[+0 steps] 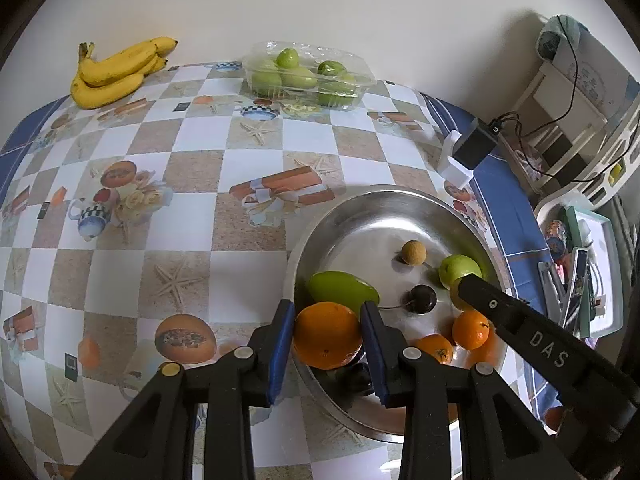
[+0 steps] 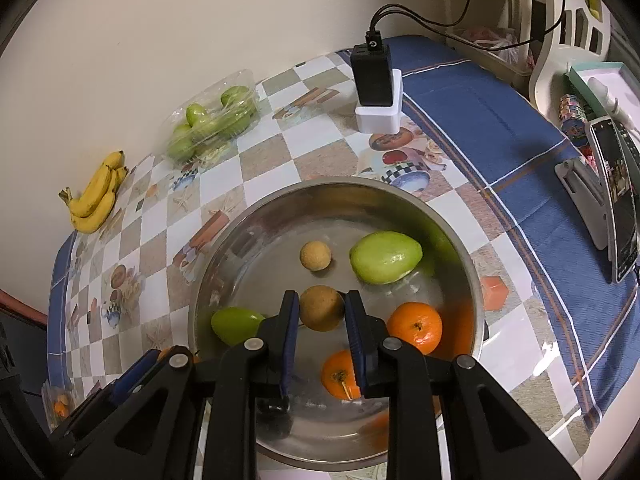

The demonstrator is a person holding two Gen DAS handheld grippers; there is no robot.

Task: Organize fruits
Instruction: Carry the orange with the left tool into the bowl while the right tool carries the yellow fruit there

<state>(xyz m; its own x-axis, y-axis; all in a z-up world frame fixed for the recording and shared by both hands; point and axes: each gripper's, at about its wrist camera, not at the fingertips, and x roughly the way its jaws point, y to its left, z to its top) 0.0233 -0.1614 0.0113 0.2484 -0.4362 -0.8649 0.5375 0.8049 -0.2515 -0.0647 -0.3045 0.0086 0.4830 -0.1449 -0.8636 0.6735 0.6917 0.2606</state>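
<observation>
A steel bowl (image 1: pixel 400 200) stands on the checked tablecloth and holds green mangoes (image 1: pixel 342 290), small oranges (image 1: pixel 471 329), a tan round fruit (image 1: pixel 414 252) and a dark fruit (image 1: pixel 420 298). My left gripper (image 1: pixel 327 312) is shut on a large orange (image 1: pixel 328 336), held over the bowl's near left rim. In the right wrist view my right gripper (image 2: pixel 321 298) is shut on a tan round fruit (image 2: pixel 322 308) above the bowl (image 2: pixel 400 192). A second tan fruit (image 2: pixel 316 255), a green mango (image 2: pixel 386 257) and oranges (image 2: pixel 416 327) lie below it. The right gripper (image 1: pixel 468 286) reaches in from the right.
A bunch of bananas (image 1: pixel 116 72) and a clear plastic box of green fruit (image 1: pixel 308 76) sit by the far wall. A black charger on a white block (image 2: pixel 376 88) stands behind the bowl. A phone on a stand (image 2: pixel 616 208) is at the right, past the table's blue edge.
</observation>
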